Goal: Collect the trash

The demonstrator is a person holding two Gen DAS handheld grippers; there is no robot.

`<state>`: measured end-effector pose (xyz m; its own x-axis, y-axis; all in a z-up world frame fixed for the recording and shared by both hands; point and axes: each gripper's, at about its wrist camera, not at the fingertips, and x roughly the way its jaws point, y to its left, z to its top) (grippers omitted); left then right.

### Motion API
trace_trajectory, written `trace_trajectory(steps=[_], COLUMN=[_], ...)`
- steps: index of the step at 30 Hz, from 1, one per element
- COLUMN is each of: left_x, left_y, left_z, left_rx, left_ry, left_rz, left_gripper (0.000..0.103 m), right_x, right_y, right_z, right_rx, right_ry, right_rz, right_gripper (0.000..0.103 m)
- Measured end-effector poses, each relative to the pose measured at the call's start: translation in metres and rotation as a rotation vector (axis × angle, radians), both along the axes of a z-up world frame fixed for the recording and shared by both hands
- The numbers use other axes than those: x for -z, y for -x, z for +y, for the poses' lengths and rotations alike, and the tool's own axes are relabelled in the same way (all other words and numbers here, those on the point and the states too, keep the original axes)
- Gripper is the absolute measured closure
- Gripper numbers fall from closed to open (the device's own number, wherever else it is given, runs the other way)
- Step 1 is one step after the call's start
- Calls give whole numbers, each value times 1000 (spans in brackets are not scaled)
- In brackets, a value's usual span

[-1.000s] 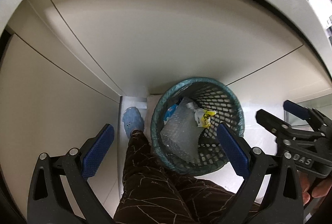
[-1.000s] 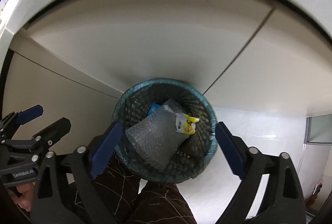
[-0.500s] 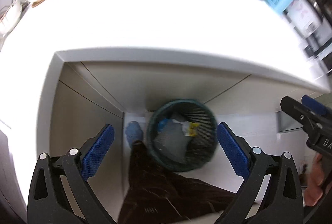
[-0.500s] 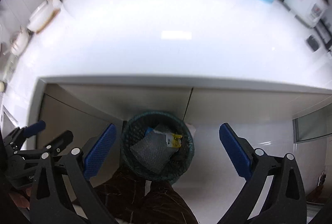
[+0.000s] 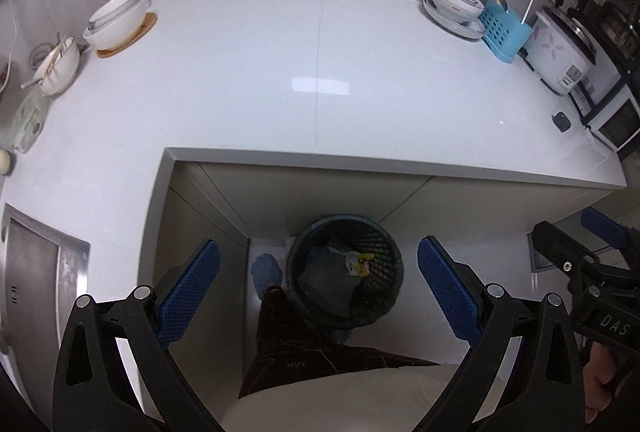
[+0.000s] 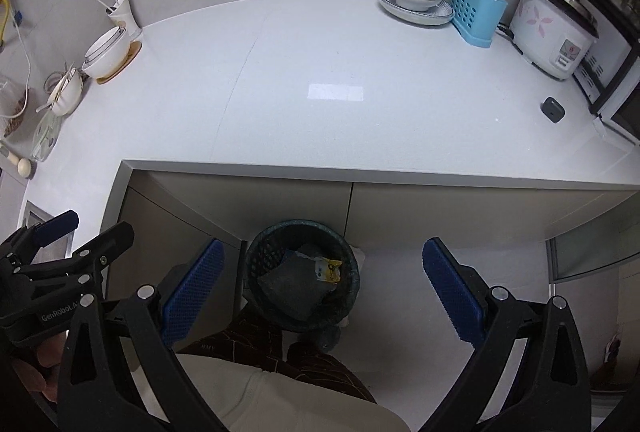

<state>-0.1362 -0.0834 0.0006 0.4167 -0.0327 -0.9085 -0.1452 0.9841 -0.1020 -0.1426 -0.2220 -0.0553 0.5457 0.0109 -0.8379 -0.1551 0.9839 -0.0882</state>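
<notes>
The bin (image 5: 346, 272) on the floor holds trash. The worktop (image 6: 340, 92) shows no loose trash. Left gripper (image 5: 318, 288) and right gripper (image 6: 320, 290) are released, empty. Collection appears complete.

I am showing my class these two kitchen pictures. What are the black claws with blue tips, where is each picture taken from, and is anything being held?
Each claw is a hand-held two-finger gripper with a camera looking along its fingers. One picture is from the left gripper, the other from the right gripper. Both are open and hold nothing. Below them, on the floor by the person's legs, stands a mesh trash basket holding a grey bubble-wrap bag and a yellow wrapper. On the white counter beyond stand bowls, a blue utensil caddy and a rice cooker.
</notes>
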Motion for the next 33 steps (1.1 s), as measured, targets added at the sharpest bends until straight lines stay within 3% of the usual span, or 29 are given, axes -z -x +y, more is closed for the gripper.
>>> trace_trajectory(steps=[33], left_x=[4], left_y=[8], left_z=[-10], left_rx=[1], left_ry=[3], left_rz=[16], left_gripper=[6], right_x=[10], right_y=[4], right_z=[-3], right_rx=[3], right_ry=[5], right_rz=[30], right_gripper=[8])
